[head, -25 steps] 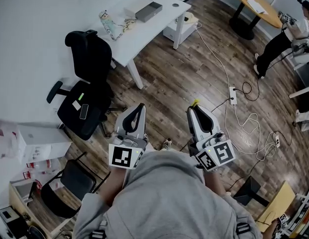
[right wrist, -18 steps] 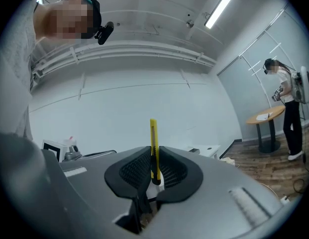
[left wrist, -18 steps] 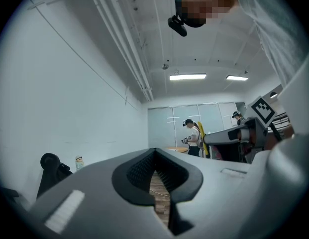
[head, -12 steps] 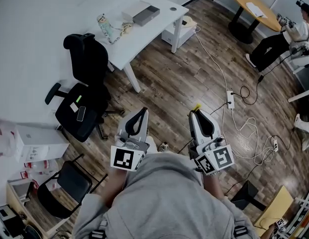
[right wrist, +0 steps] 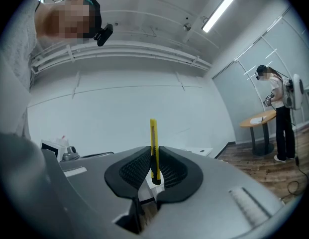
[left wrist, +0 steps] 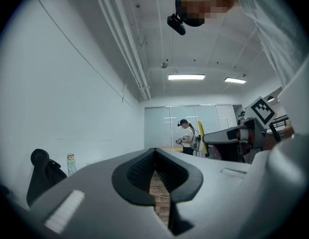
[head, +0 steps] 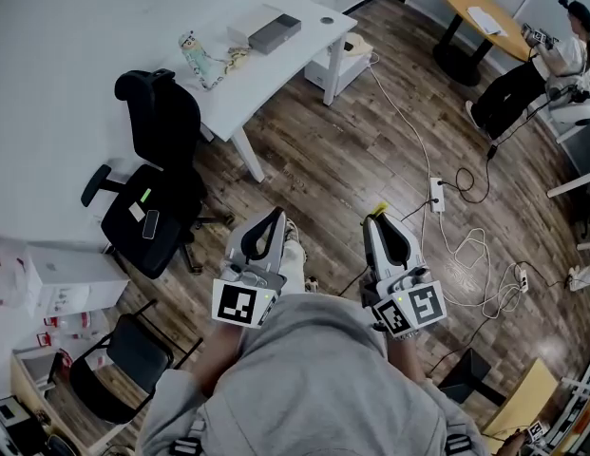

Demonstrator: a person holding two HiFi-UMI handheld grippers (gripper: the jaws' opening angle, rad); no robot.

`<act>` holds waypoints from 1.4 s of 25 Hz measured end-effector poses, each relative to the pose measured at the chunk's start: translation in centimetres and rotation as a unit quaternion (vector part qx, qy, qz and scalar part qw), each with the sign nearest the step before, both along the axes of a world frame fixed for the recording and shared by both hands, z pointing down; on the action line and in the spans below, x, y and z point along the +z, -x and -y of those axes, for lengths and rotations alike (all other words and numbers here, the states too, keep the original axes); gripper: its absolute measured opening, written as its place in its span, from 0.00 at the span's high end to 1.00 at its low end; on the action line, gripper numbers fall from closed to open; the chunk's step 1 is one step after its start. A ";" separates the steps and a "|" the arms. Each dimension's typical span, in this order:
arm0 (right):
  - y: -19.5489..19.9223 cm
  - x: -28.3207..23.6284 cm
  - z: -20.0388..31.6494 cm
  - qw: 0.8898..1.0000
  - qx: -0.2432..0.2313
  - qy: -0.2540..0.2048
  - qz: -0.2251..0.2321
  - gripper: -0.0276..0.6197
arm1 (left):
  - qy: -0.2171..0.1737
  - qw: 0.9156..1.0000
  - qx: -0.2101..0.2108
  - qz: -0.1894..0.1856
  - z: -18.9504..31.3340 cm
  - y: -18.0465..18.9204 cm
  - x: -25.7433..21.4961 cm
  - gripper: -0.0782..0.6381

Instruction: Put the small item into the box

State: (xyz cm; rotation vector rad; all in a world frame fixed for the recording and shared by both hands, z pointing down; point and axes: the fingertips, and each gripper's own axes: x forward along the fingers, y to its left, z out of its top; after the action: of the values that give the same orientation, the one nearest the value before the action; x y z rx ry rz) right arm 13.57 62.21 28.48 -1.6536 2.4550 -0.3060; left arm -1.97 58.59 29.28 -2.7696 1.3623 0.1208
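Observation:
My right gripper [head: 373,219] is shut on a slim yellow utility knife [head: 378,206], held in the air in front of my body. In the right gripper view the utility knife [right wrist: 154,151] stands upright between the pads, its tip poking above the jaws of the right gripper [right wrist: 154,172]. My left gripper [head: 274,214] is held level beside it, and in its own view the left gripper [left wrist: 154,152] has its tips together with nothing held. A flat grey box [head: 276,32] lies on the white desk [head: 295,60] far ahead, next to a white box [head: 250,25].
A black office chair [head: 160,131] with a phone [head: 150,223] on its seat stands at the left. Cables and a power strip [head: 435,195] lie on the wooden floor at the right. A person [head: 527,69] sits by a round table [head: 486,9]. White cartons [head: 62,275] sit at the far left.
The whole room has slid slightly up and left in the head view as I moved. Both grippers keep their pose, the right one still shut on the knife.

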 end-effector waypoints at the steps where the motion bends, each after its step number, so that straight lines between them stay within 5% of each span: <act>1: -0.2 0.1 0.4 1.000 0.002 0.002 0.002 0.86 | 0.000 1.000 0.000 -0.001 0.4 -0.1 0.0 0.89; 13: -2.3 1.2 8.3 1.000 0.003 0.024 0.020 0.86 | 0.054 0.998 0.009 0.017 8.3 -2.0 1.4 0.89; 35: -2.5 1.9 23.7 0.999 0.015 0.049 0.001 0.85 | 0.060 0.996 0.058 0.020 24.9 -5.5 1.5 0.89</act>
State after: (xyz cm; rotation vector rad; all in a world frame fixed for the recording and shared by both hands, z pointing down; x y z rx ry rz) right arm 16.07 38.48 30.38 -1.7264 2.4473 -0.4310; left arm 3.55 33.66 30.83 -2.9323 1.2374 -0.0117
